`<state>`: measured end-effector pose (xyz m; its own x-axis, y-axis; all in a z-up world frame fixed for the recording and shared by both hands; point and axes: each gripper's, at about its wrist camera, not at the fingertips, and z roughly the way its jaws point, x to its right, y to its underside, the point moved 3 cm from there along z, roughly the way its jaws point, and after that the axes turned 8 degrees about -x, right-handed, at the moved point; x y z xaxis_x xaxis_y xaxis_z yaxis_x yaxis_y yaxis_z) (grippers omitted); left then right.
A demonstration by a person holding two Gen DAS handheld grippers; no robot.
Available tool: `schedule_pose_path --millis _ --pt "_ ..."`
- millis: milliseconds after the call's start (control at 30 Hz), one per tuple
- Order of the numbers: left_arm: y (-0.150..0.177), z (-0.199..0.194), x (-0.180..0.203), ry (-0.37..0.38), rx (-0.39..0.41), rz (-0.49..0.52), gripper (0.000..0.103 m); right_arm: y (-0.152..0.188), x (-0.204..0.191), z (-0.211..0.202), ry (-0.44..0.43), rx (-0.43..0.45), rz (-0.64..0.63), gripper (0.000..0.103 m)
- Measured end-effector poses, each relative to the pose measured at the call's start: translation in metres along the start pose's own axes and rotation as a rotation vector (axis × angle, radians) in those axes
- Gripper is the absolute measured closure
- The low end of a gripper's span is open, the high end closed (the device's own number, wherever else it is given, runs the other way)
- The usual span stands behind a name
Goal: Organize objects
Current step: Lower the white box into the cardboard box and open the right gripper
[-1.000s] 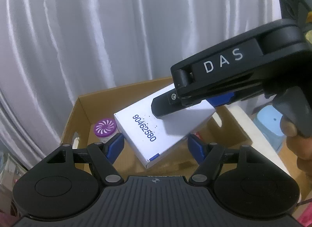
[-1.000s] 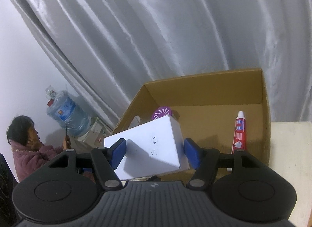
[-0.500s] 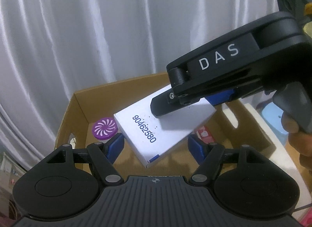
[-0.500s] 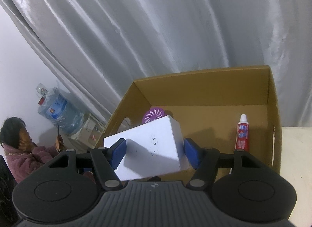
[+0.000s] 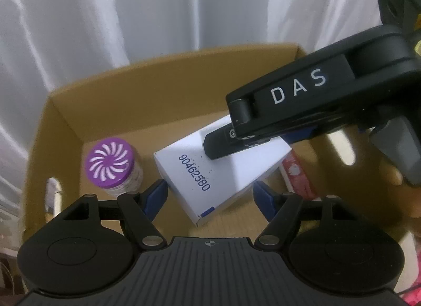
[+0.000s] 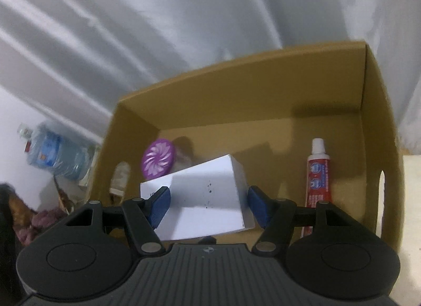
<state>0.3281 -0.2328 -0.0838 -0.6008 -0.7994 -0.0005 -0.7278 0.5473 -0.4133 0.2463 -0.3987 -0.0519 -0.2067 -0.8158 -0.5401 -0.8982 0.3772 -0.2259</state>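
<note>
White box (image 6: 208,200) between right gripper (image 6: 209,204) fingers (image 6: 158,206)

One cardboard box (image 6: 263,87) — one white carton (image 6: 208,200), one purple-lidded jar (image 6: 158,160), one toothpaste tube (image 6: 317,174).

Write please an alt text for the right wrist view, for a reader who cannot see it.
The right gripper holds a white rectangular carton between its blue pads, tilted over an open brown cardboard box. In the box are a purple-lidded round jar at left and a red-and-white toothpaste tube at right; pale curtains hang behind.
</note>
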Motion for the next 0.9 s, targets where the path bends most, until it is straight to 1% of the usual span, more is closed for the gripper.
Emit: schedule_pose_path --millis 67,167,233,367,433,500,600,667,700,733,800,900 --pt "-0.001 0.011 -0.001 -0.001 -0.035 0.003 0.032 -0.006 0.009 0.010 -0.003 -0.011 0.028 0.034" --pt "-0.003 0.027 0.000 -0.033 -0.075 0.052 0.033 -0.011 0.023 0.023 -0.014 -0.010 0.070 0.035" --pt "-0.001 0.034 0.000 -0.035 -0.098 0.065 0.032 -0.013 0.031 0.030 -0.016 -0.009 0.096 0.035" --pt "0.005 0.028 -0.009 -0.034 -0.068 0.030 0.029 -0.013 0.042 0.028 -0.018 0.013 0.119 0.035" --pt "0.004 0.019 -0.016 -0.031 -0.038 0.012 0.029 -0.010 0.042 0.018 -0.024 0.029 0.114 0.035" --pt "0.008 -0.006 -0.013 -0.022 -0.004 -0.005 0.028 -0.005 0.038 0.004 -0.038 0.055 0.095 0.035" --pt "0.016 -0.043 -0.015 -0.004 0.068 -0.025 0.026 0.008 0.029 -0.021 -0.078 0.091 0.071 0.034" --pt "0.021 -0.067 -0.012 -0.009 0.117 -0.015 0.022 0.019 0.018 -0.039 -0.075 0.113 0.044 0.029" --pt "0.022 -0.080 -0.008 -0.022 0.148 0.005 0.020 0.025 0.014 -0.047 -0.065 0.124 0.022 0.028" --pt "0.023 -0.091 -0.005 -0.032 0.174 0.022 0.017 0.033 0.008 -0.056 -0.045 0.141 -0.004 0.026" --pt "0.039 -0.119 0.000 -0.047 0.227 0.050 0.013 0.054 0.000 -0.076 -0.030 0.178 -0.049 0.021" --pt "0.070 -0.155 0.002 -0.045 0.300 0.073 0.006 0.081 -0.007 -0.107 -0.072 0.217 -0.098 0.014"
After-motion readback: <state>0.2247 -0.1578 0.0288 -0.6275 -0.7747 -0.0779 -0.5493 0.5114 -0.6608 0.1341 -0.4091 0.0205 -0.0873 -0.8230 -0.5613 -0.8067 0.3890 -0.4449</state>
